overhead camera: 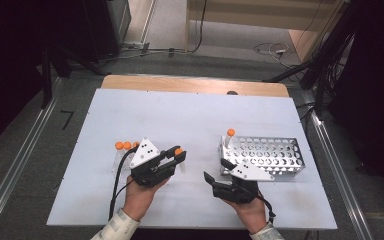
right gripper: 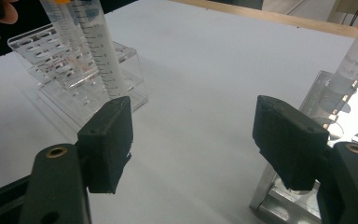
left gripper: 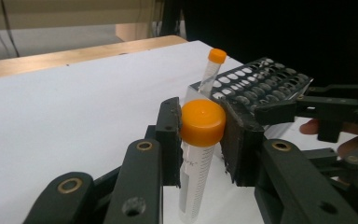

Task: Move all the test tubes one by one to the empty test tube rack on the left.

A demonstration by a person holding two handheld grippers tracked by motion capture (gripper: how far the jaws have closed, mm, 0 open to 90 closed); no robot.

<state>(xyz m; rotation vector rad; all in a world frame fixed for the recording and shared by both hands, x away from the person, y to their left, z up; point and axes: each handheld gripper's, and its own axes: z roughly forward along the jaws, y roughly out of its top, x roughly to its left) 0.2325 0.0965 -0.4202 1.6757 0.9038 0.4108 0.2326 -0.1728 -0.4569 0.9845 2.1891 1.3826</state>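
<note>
Above the white table (overhead camera: 195, 115), left claw (overhead camera: 179, 156) pinching an orange-capped tube (left gripper: 196, 154), right claw (overhead camera: 215, 171) spread, empty.

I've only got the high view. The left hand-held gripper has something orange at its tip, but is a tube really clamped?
Observer: Yes. In the left gripper view the left hand-held gripper is shut on a clear tube just below its orange cap.
Operator: And the right one, is it carrying anything?
Observer: No. In the right gripper view the right hand-held gripper stands open with bare table between the pads.
Operator: Is the tube in the metal rack standing straight?
Observer: It leans. The right gripper view shows the racked tube tilted in a corner hole of the metal rack.
</note>
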